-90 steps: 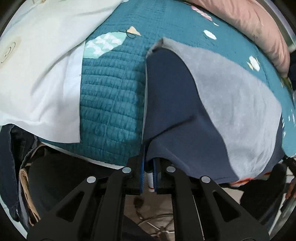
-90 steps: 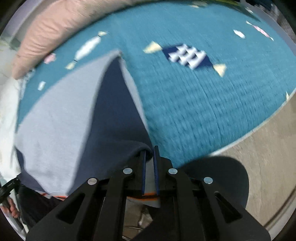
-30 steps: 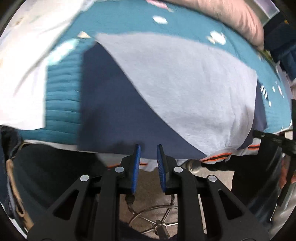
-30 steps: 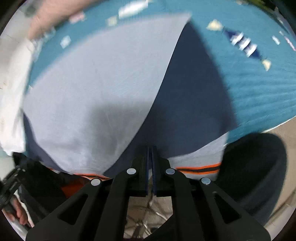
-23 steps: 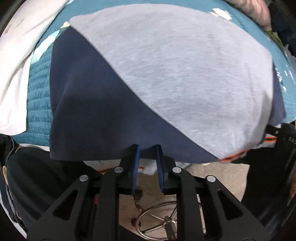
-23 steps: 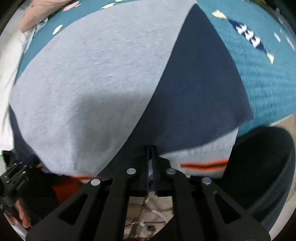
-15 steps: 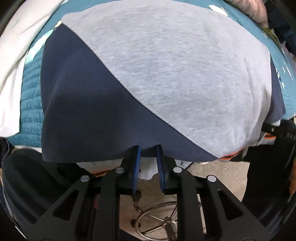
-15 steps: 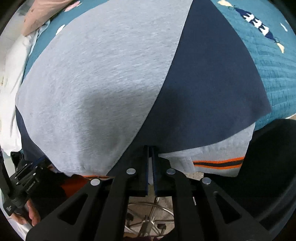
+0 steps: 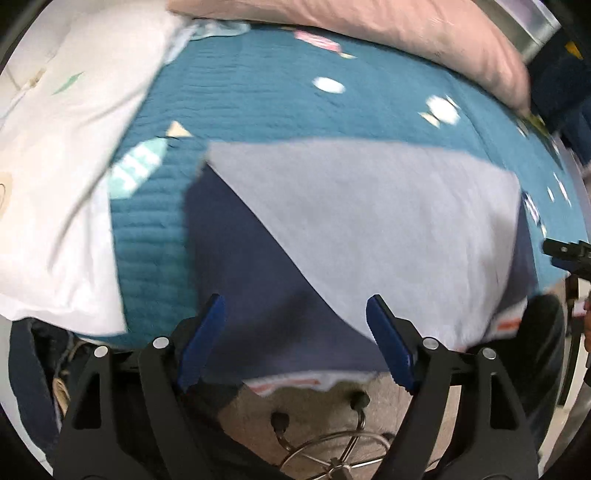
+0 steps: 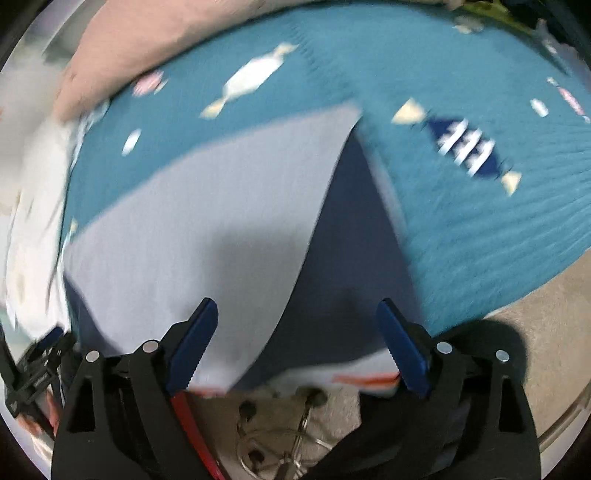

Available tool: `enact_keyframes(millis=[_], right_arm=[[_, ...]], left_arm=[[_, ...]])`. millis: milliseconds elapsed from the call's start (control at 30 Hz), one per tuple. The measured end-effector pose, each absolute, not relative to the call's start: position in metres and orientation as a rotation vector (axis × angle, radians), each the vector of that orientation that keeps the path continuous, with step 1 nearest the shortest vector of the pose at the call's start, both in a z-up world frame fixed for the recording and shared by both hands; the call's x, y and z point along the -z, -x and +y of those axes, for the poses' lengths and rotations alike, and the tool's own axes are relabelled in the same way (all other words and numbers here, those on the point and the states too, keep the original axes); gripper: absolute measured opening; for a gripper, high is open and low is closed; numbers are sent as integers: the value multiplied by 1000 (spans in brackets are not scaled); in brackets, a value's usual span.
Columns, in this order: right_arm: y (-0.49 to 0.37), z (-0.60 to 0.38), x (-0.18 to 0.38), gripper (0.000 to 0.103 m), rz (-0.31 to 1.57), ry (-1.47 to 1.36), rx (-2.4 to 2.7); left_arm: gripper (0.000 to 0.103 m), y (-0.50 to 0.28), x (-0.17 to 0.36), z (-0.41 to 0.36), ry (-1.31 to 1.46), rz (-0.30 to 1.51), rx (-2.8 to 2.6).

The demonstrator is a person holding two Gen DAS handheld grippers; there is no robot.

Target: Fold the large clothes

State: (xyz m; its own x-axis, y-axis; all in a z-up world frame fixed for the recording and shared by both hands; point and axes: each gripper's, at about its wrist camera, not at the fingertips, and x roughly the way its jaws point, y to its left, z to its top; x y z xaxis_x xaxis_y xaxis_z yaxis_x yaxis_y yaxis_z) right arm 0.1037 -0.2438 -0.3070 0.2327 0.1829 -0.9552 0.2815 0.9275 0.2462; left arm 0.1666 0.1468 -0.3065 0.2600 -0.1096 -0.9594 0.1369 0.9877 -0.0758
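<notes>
A grey and navy garment [image 9: 369, 229] lies folded on the teal quilt [image 9: 288, 99], its orange-striped hem hanging over the bed's near edge. My left gripper [image 9: 295, 332] is open and empty, just in front of the navy part at the hem. In the right wrist view the same garment [image 10: 207, 236] lies flat, and my right gripper [image 10: 297, 343] is open and empty over its near edge. The other gripper shows at the right edge of the left wrist view [image 9: 569, 254].
A white cloth [image 9: 55, 177] lies on the bed to the left. A pink pillow [image 9: 388, 29] runs along the far side. A chair base [image 9: 332, 461] and beige floor [image 10: 546, 332] lie below the bed edge.
Both grippers have opened wide and let go of the garment's edge. They have drawn back from it, so the garment looks smaller and lies flat on the quilt.
</notes>
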Motion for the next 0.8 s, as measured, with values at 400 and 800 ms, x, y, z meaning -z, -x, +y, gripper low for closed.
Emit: enact_keyframes(millis=[400, 800], right_arm=[[-196, -301, 328, 85, 1307, -551, 144], [-236, -302, 389, 30, 1392, -588, 233]], left_arm=[[89, -266, 333, 184, 106, 1334, 12], [41, -303, 378, 203, 320, 1387, -85]])
